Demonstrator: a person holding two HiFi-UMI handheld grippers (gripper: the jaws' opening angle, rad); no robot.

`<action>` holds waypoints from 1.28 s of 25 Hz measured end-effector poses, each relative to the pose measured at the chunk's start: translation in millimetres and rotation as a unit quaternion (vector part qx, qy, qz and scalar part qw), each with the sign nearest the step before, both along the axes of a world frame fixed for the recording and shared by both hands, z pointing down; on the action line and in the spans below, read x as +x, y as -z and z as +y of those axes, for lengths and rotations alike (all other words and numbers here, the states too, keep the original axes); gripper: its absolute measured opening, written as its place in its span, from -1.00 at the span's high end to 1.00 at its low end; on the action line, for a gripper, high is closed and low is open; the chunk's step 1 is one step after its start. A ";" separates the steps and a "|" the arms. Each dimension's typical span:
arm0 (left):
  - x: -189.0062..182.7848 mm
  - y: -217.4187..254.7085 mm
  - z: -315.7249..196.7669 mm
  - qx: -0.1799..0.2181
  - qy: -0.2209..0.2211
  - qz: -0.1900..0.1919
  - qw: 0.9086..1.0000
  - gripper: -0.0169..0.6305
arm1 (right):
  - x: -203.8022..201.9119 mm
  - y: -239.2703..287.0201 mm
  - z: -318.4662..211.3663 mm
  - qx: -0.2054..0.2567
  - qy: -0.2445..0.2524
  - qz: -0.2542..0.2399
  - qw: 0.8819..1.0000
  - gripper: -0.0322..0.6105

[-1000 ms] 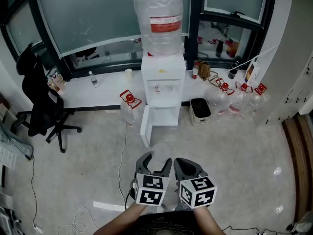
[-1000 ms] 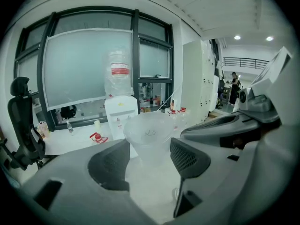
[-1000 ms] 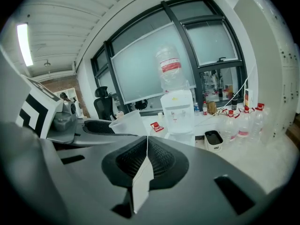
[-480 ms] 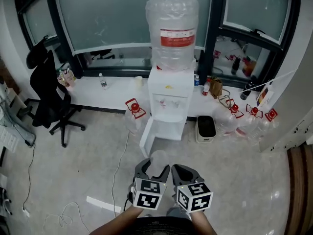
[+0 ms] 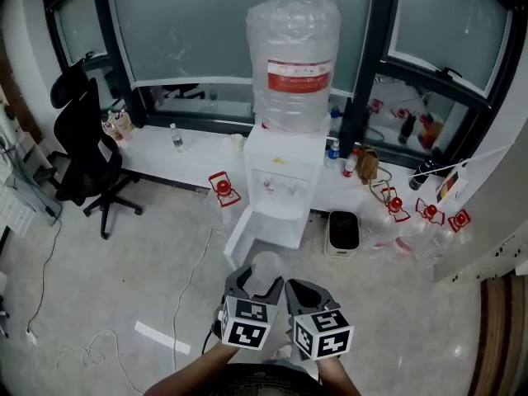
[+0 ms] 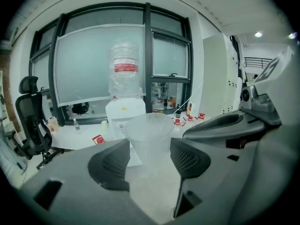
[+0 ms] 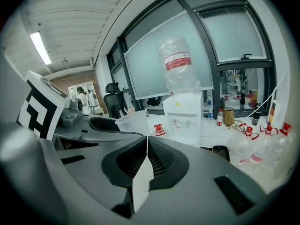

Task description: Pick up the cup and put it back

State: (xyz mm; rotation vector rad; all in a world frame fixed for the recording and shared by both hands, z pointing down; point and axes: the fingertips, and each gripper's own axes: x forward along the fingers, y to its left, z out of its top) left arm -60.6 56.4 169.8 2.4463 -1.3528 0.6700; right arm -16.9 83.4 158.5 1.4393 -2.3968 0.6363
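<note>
L tool (image 5: 256, 284) clamps the clear cup (image 6: 149, 134) by its sides, upright, off the floor at 6 o'clock in head view, w/ the water dispenser (image 5: 276, 192) at 12 o'clock beyond it. R tool (image 7: 146, 146) sits just at 3 o'clock of the L one, jaws pressed together, nothing btwn them.

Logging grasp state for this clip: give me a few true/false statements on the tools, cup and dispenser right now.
1. The left tool grips the cup. True.
2. The right tool is open. False: its jaws are together with nothing between them.
3. The cup stands on the dispenser. False: it is held in the left tool, apart from the dispenser.
4. A large bottle sits on top of the dispenser. True.
5. The chair is right of the dispenser. False: it is on the left.
</note>
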 end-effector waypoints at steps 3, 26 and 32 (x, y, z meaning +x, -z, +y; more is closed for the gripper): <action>12.7 2.8 -10.5 0.006 0.009 -0.007 1.000 0.10 | 18.0 1.0 -8.0 0.002 0.006 0.000 1.000 0.83; 51.0 -12.1 -64.4 0.018 0.019 -0.013 1.000 0.10 | 51.9 -8.1 -64.8 0.024 0.017 0.014 0.999 0.83; 51.0 -23.5 -111.0 0.016 0.012 -0.012 1.000 0.10 | 53.6 -16.9 -109.4 0.020 0.010 0.020 1.000 0.83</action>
